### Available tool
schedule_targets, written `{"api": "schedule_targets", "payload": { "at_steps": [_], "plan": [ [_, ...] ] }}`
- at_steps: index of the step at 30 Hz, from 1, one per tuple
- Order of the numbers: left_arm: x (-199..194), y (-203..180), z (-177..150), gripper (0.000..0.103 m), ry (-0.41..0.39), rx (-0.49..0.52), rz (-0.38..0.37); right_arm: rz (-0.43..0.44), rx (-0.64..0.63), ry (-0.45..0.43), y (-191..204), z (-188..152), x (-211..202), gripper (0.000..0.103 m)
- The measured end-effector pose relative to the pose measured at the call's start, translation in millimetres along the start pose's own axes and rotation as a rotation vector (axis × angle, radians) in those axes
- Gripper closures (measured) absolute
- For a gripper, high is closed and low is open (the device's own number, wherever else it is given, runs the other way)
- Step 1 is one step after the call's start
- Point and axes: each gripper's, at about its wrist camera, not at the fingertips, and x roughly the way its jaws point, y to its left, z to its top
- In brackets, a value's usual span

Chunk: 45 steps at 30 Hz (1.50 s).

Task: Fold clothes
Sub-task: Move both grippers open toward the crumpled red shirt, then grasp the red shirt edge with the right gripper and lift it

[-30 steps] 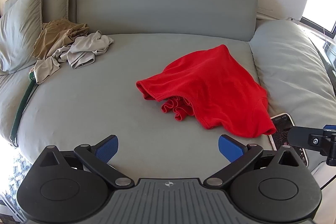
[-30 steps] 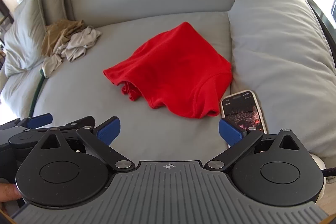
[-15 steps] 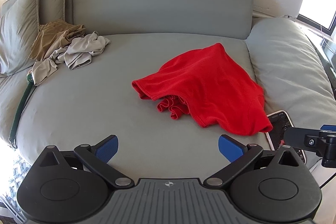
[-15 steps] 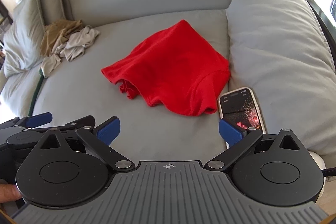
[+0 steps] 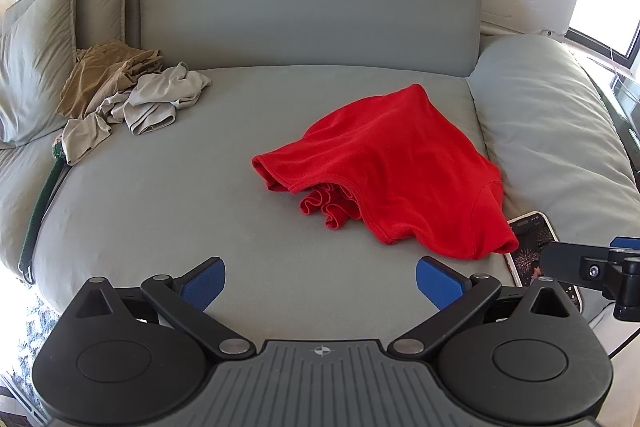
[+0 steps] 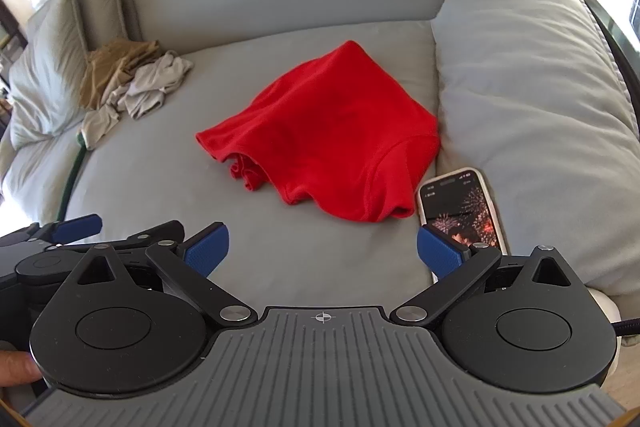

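**Both tools spread wide above the bed, red shirt untouched**

Slightly changed from a second ago, the left view has drifted so the red shirt (image 5: 394, 173) sits a little further toward 9 o'clock in the frame; the shirt itself lies in the same crumpled heap. Both tools hover short of it, touching nothing.

The left tool (image 5: 320, 281) is released, its blue pads (image 5: 202, 283) far apart over bare mattress (image 5: 160, 211). The right tool (image 6: 322, 253) is likewise released and holds nothing; its 3 o'clock pad overlaps the lower end of a phone (image 6: 464, 207) in the picture.

The shirt rests right of the mattress centre. Its hem opening faces 7 o'clock, with a ruffled inner fold spilling out there. Its 3 o'clock edge meets the big grey cushion (image 6: 532, 99), and its 5 o'clock corner lies just beside the phone, which sits screen-up against the cushion.

Open mattress spreads from the shirt toward 9 o'clock and toward the tools at 6 o'clock. At 10 o'clock, well apart from the shirt, a pile of tan and grey clothes (image 5: 128, 95) lies against the pillows (image 5: 44, 55). A dark green strap (image 5: 42, 203) runs along the mattress edge at 9 o'clock. The padded headboard (image 5: 308, 11) closes off 12 o'clock.
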Motion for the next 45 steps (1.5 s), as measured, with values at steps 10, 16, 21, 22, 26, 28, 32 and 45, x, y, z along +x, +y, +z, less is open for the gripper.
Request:
{"api": "schedule_targets", "payload": {
  "at_steps": [10, 16, 21, 22, 26, 28, 32, 45],
  "plan": [
    [2, 2, 0, 0.001, 0.001, -0.007, -0.004, 0.001, -0.007, -0.003, 2, -1, 1, 0.003],
    [19, 37, 0, 0.001, 0.005, -0.101, 0.074, 0.040, -0.040, -0.067, 8, 7, 17, 0.002],
    [41, 86, -7, 0.004, 0.016, -0.232, 0.179, 0.106, -0.233, -0.095, 35, 25, 66, 0.030],
    [45, 96, -10, 0.007, 0.017, -0.256, 0.194, 0.122, -0.244, -0.085, 39, 29, 79, 0.032],
    [58, 123, -19, 0.016, 0.037, -0.346, 0.205, 0.176, -0.286, -0.093, 58, 45, 128, 0.033],
    [64, 133, -22, 0.016, 0.044, -0.384, 0.188, 0.172, -0.344, -0.117, 74, 50, 149, 0.033],
    [73, 145, -24, 0.016, 0.035, -0.448, 0.189, 0.108, -0.522, -0.135, 114, 53, 189, 0.019],
    [96, 163, -36, 0.013, 0.075, -0.519, 0.156, -0.102, -0.766, 0.029, 183, 58, 284, 0.042]
  ]
}}
